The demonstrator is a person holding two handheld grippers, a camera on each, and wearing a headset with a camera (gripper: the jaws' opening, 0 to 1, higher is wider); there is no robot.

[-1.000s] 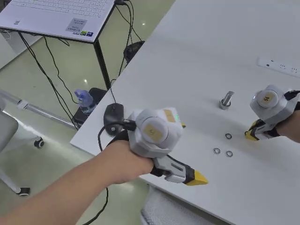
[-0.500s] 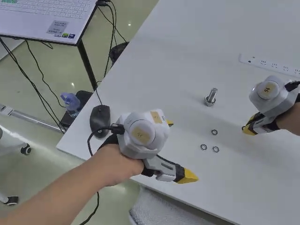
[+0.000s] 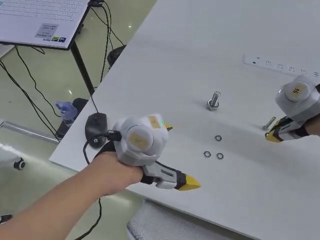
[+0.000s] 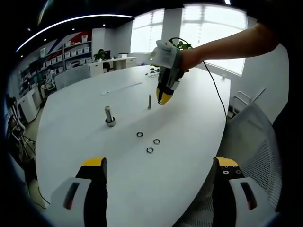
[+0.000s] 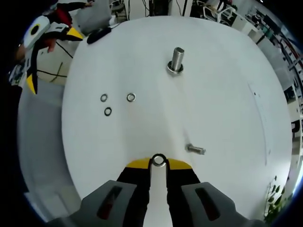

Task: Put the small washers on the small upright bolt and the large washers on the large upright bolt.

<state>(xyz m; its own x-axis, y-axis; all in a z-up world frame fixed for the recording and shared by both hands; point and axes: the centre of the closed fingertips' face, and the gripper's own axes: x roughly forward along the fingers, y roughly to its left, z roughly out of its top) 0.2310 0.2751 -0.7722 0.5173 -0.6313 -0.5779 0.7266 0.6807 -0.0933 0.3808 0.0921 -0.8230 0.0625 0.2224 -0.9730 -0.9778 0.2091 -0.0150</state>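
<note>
Right gripper view: right gripper (image 5: 159,163) jaws closed on a washer (image 5: 159,155), small bolt (image 5: 195,150) just beside. Centre the hole over the bolt tip, lower squarely, release. Beyond: three loose washers (image 5: 108,111), large bolt (image 5: 177,59); left gripper (image 4: 159,163) open, empty, by the worktop edge.

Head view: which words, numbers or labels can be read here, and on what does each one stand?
No text reads with certainty.
Round label on the right gripper: two dark marks, perhaps digits, too blurred.
Round disc on the left gripper: blurred.
Stickers on the laptop: too small.
</note>
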